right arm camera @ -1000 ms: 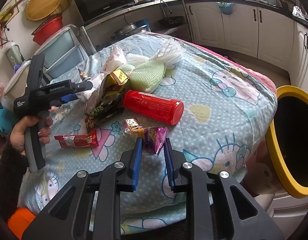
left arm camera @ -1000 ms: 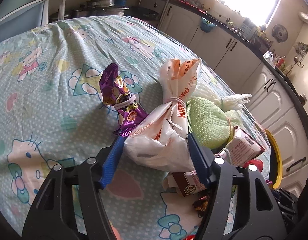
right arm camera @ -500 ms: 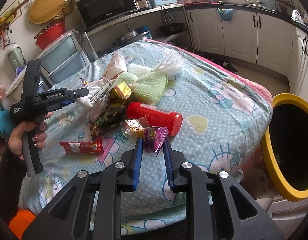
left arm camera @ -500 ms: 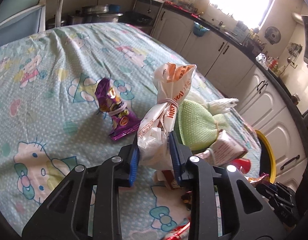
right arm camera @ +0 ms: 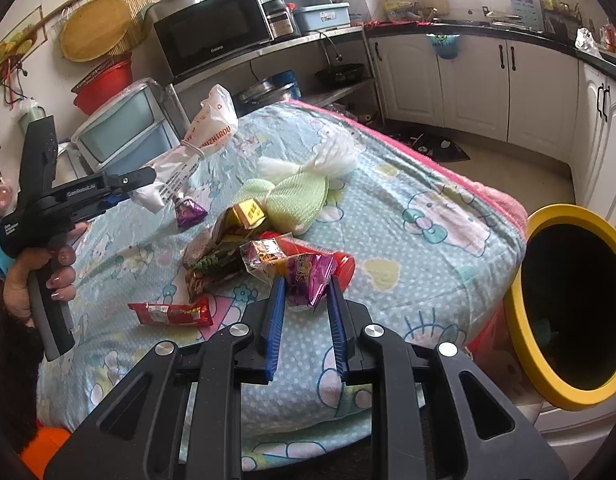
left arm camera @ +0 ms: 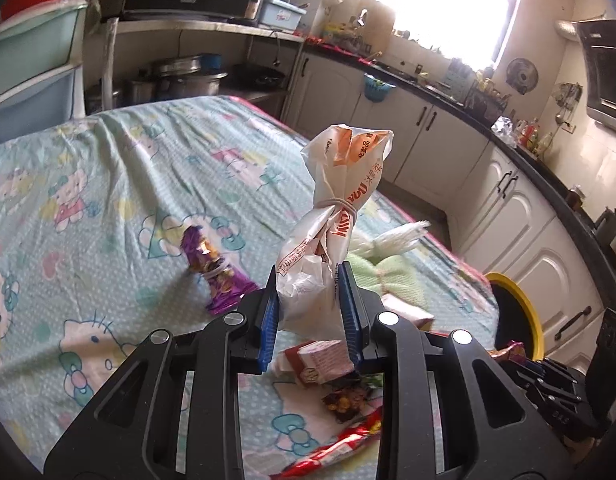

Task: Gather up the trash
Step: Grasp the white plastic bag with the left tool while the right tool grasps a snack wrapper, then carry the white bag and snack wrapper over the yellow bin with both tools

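The left gripper (left arm camera: 309, 300) pinches a white plastic bag (left arm camera: 331, 224) tied with a rubber band, held clear above the tablecloth (left arm camera: 108, 184); its contents are hidden. The right gripper (right arm camera: 306, 304) is clamped on a purple snack wrapper (right arm camera: 308, 276), near the red canister (right arm camera: 343, 266). At the right, beside the table, the yellow-rimmed bin (right arm camera: 519, 320) gapes dark, perhaps with something greenish inside.

wrappers (right arm camera: 170, 314) and a can (right arm camera: 339, 264) lie on the table (right arm camera: 427, 216), bin (right arm camera: 519, 304) beside its edge.
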Demonstrator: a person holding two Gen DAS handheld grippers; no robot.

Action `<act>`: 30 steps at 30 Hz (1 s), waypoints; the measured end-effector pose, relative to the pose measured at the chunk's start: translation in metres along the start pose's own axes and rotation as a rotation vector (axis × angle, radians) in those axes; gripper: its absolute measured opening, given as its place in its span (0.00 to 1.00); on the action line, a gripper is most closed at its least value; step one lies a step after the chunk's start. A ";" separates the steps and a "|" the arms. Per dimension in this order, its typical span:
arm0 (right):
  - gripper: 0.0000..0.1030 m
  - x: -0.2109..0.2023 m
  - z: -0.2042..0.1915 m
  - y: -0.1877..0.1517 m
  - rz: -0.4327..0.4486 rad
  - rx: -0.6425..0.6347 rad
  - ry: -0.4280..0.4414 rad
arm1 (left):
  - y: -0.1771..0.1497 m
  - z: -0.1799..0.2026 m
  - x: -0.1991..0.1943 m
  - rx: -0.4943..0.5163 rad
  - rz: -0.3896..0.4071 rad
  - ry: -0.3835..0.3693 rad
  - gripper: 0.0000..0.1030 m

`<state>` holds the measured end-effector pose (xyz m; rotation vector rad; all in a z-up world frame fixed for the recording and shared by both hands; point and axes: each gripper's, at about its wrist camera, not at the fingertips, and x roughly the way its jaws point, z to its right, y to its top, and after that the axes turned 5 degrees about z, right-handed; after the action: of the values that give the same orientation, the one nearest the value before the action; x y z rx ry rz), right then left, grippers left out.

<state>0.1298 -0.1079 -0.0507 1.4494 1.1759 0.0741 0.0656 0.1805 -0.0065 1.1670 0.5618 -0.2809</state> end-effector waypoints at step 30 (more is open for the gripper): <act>0.20 -0.090 0.067 0.037 0.241 0.115 -0.171 | 0.005 0.126 0.007 0.165 0.022 -0.245 0.21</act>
<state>0.1516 -0.2075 0.0092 1.6605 0.8755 0.0489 0.1076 0.0672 0.0286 1.2752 0.3145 -0.4514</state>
